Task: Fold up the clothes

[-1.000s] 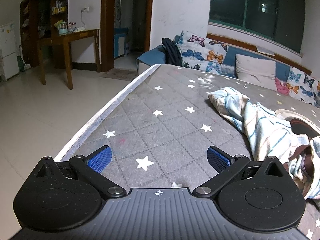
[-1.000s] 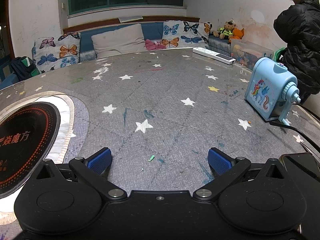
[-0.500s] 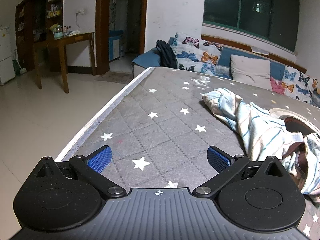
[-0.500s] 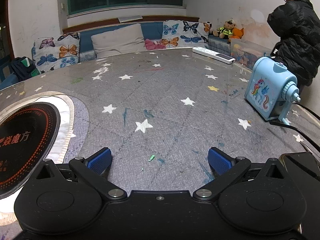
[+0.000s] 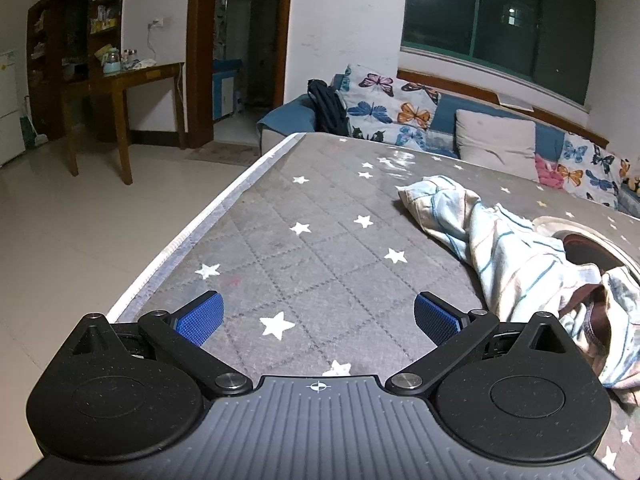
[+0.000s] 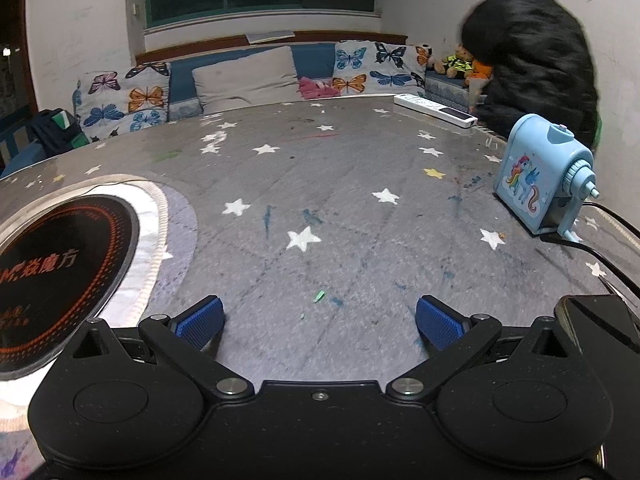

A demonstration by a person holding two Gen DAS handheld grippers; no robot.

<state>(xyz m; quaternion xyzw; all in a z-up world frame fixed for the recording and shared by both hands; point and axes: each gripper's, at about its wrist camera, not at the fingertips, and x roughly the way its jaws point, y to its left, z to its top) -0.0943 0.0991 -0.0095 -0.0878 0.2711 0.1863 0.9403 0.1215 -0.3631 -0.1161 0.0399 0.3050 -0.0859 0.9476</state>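
Observation:
A crumpled striped garment (image 5: 516,256), pale blue and cream with a brown lining, lies in a heap on the grey star-patterned table cover (image 5: 320,240), stretching from mid-table to the right edge of the left wrist view. My left gripper (image 5: 318,316) is open over bare cover near the table's left edge, the garment just right of its right finger. My right gripper (image 6: 318,322) is open too, low over bare star cover (image 6: 320,200), with nothing between its blue pads. No garment shows in the right wrist view.
A round black induction plate (image 6: 52,268) is set in the table, at left in the right wrist view. A blue unicorn pencil sharpener (image 6: 540,180), a black cable (image 6: 600,252) and a white power strip (image 6: 436,111) sit at right. A person in a black jacket (image 6: 532,48) bends behind the table. Cushioned bench (image 5: 492,140) lies beyond.
The left gripper's view has swung and pulled back, so the garment sits further right. The person in black has bent down toward the bench. Both grippers stay open.

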